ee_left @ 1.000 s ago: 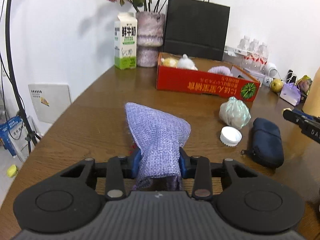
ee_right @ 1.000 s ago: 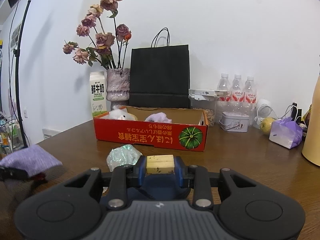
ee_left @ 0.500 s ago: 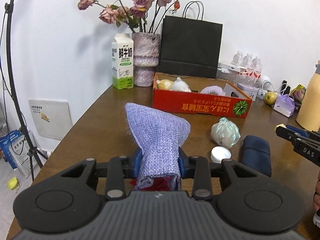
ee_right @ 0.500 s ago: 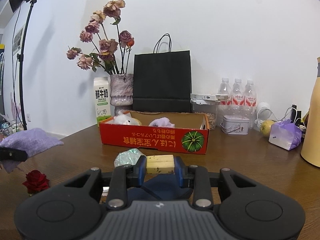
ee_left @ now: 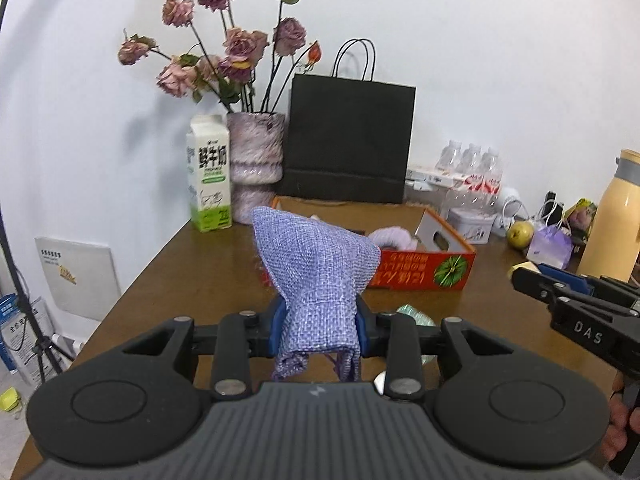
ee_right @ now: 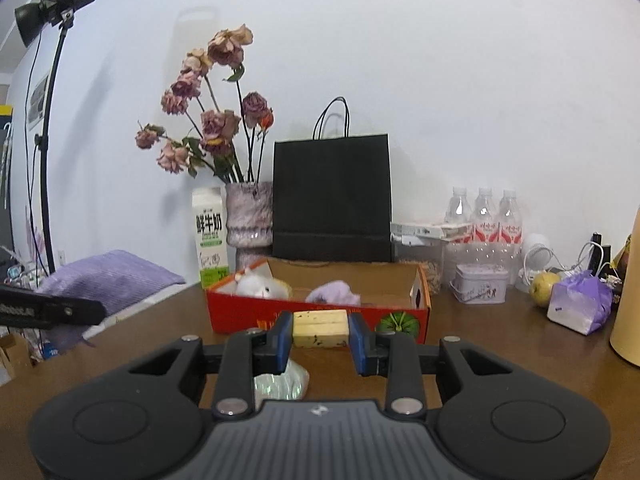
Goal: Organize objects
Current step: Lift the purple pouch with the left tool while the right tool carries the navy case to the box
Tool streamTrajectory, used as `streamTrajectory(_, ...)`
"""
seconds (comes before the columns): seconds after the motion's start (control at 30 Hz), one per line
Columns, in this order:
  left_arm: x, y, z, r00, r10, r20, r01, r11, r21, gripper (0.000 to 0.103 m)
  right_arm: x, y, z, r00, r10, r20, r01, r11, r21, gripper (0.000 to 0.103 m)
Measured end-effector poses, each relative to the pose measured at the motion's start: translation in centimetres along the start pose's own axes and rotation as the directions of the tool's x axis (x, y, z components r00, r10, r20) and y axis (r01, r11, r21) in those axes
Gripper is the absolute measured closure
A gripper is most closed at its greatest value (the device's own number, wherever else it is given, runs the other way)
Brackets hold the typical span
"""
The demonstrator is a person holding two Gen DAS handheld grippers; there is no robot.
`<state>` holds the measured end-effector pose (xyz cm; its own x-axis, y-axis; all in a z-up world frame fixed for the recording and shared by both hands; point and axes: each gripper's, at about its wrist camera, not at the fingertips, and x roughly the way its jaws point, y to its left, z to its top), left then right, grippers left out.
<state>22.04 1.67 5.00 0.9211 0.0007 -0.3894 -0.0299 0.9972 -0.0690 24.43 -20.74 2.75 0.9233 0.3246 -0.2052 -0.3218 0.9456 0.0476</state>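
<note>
Left gripper (ee_left: 319,322): purple woven pouch (ee_left: 318,276) is clamped in jaws above worktop (ee_left: 168,280) | Right gripper (ee_right: 320,338): yellow block (ee_right: 320,328) is gripped before red box (ee_right: 240,318)

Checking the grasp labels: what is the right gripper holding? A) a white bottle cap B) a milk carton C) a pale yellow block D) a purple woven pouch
C: the right gripper has its fingers closed on a pale yellow block; the purple woven pouch sits in the left gripper.
</note>
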Motion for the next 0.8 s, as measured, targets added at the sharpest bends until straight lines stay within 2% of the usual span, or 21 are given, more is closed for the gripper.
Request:
streamTrajectory(0.47, 5.6, -2.7, 3.4, 0.999, 0.008, 0.050, -0.006, 0.999, -0.051, 0.069, 5.1, -0.3, 3.7, 0.999, -0.008, 0.033, 0.006, 0.998, 0.063, 0.074)
streamTrajectory(0.8, 10.4, -4.1, 5.8, 0.998, 0.029, 0.063, -0.026, 0.998, -0.058, 0.069, 9.6, -1.1, 4.7, 0.999, -0.034, 0.027, 0.032, 0.998, 0.062, 0.074)
